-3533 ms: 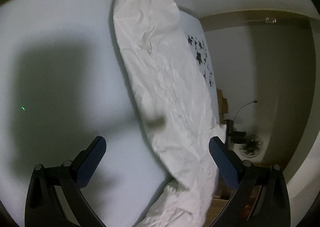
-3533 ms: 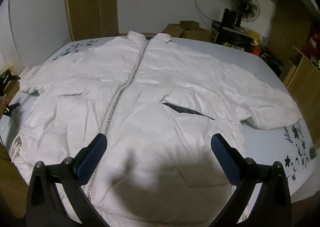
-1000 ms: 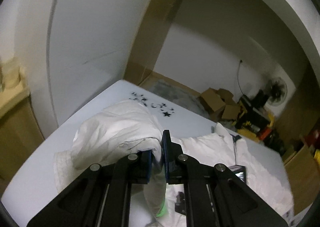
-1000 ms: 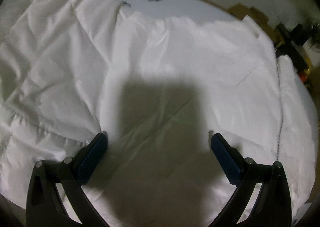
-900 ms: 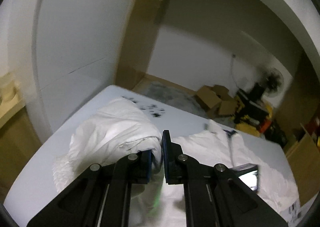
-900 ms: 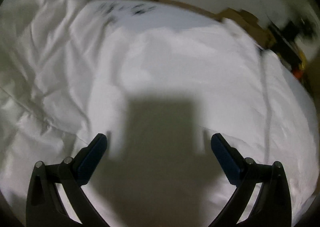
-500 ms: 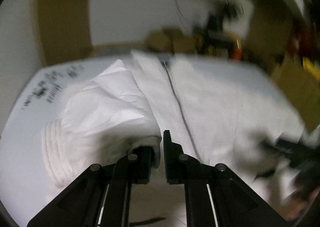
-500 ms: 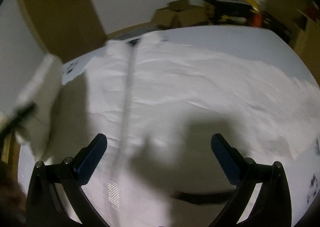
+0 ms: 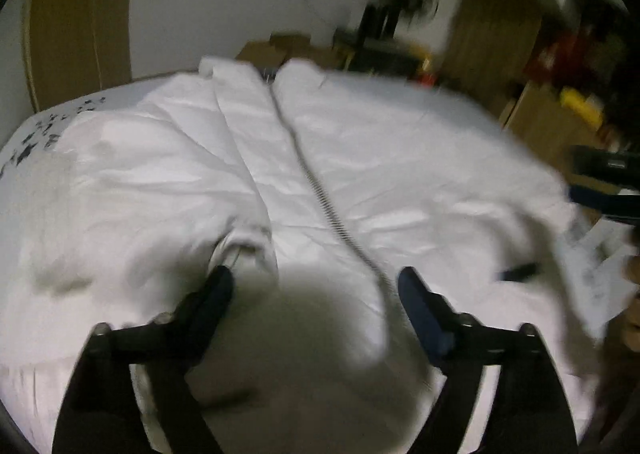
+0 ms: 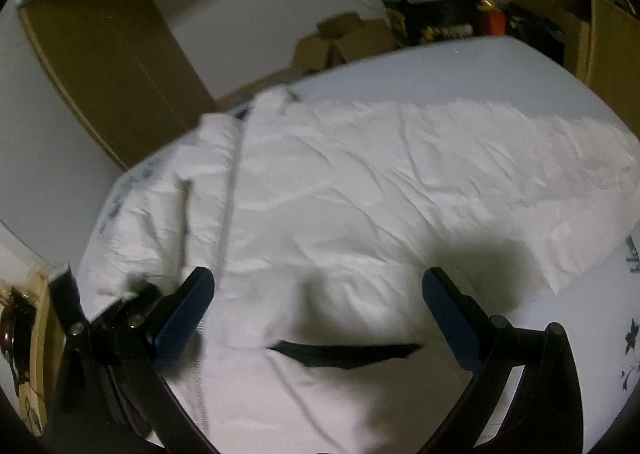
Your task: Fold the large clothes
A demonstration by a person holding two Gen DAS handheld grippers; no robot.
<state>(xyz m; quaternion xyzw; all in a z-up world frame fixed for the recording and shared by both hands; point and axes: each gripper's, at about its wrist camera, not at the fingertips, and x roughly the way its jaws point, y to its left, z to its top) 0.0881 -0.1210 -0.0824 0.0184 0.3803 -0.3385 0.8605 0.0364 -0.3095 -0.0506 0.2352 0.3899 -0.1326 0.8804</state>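
A white puffer jacket (image 9: 192,181) lies spread, zipper (image 9: 316,189) up, across a pale bed (image 10: 460,65), its left sleeve (image 9: 132,189) folded in over the front and the other sleeve (image 10: 520,157) stretched out flat toward the bed's edge. The left claw (image 9: 312,286), whose jaws have just been opening, stands spread just above the folded sleeve's cuff (image 9: 250,250), with nothing pinched between its blue pads. The right claw (image 10: 316,290) is likewise spread wide over the jacket's lower front above a dark pocket slit (image 10: 340,354), holding nothing.
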